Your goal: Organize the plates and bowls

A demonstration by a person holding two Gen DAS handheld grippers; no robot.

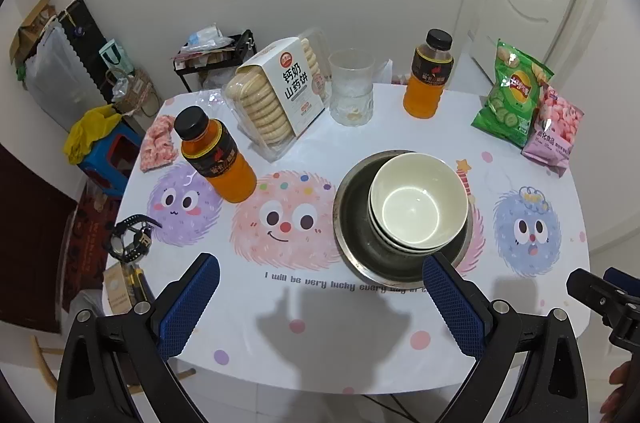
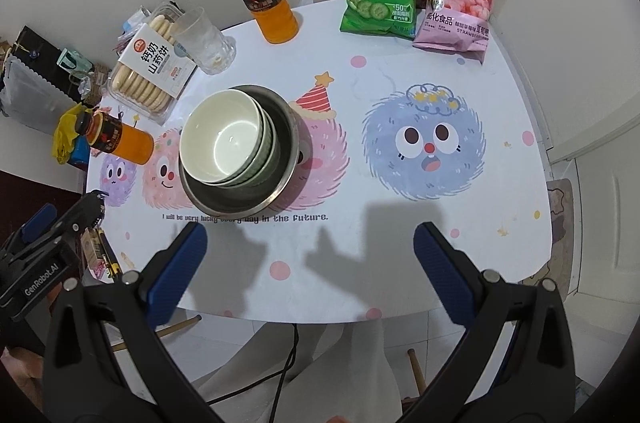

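Bowls [image 1: 418, 207] sit nested, white one on top, inside a steel basin [image 1: 352, 223] mid-table, over the pink cartoon print. Looks already stacked, so my read: the job is near done, or the stack needs lifting out.

Left gripper [image 1: 320, 307] hangs over the near table edge, jaws spread wide, nothing in them. Right gripper [image 2: 310, 263] the same: spread, empty, short of the basin.

If the next step is taking the top bowl:
- Come in from above and pinch one wall of the rim, one finger inside, one outside.
- Glazed ceramic is probably slick, so go deep on the rim, not the lip.
- Lift straight up; the bowl underneath may stick and ride along. Use the other gripper to pin the basin rim.
- Keep clear of the orange bottle [image 1: 218, 159] on the left; it is tall and would tip easily.
- Free table [image 2: 400, 223] is to the right, over the blue monster print.
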